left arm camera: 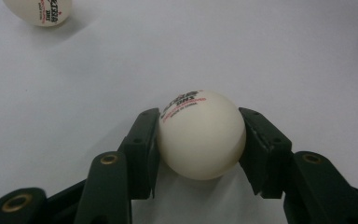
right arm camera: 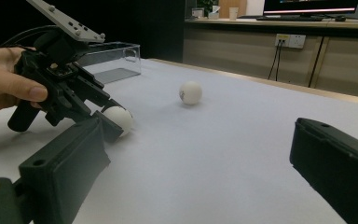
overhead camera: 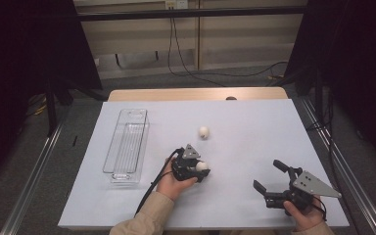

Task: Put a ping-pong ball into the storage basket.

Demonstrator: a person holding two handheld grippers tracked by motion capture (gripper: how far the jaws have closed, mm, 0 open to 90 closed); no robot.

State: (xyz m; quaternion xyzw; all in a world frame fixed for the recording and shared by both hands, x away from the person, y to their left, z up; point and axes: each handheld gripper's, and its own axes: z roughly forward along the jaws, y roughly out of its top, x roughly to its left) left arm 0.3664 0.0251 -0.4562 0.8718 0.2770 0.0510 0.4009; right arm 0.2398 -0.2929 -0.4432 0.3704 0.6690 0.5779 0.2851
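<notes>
Nearest the camera, the right gripper [overhead camera: 270,179] rests on the white table sheet [overhead camera: 254,127], jaws spread wide and empty. Just beyond, the left gripper [overhead camera: 201,169] clamps a small white printed table-tennis ball [left arm camera: 201,135]. Its clear oblong plastic bin [overhead camera: 127,147] lies leftward, long axis running away, open sheet between. A second white ball [overhead camera: 203,131] sits farther off.

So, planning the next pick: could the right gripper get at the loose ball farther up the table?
Probably yes: the right gripper is open and empty, with bare table between it and the loose ball.
</notes>
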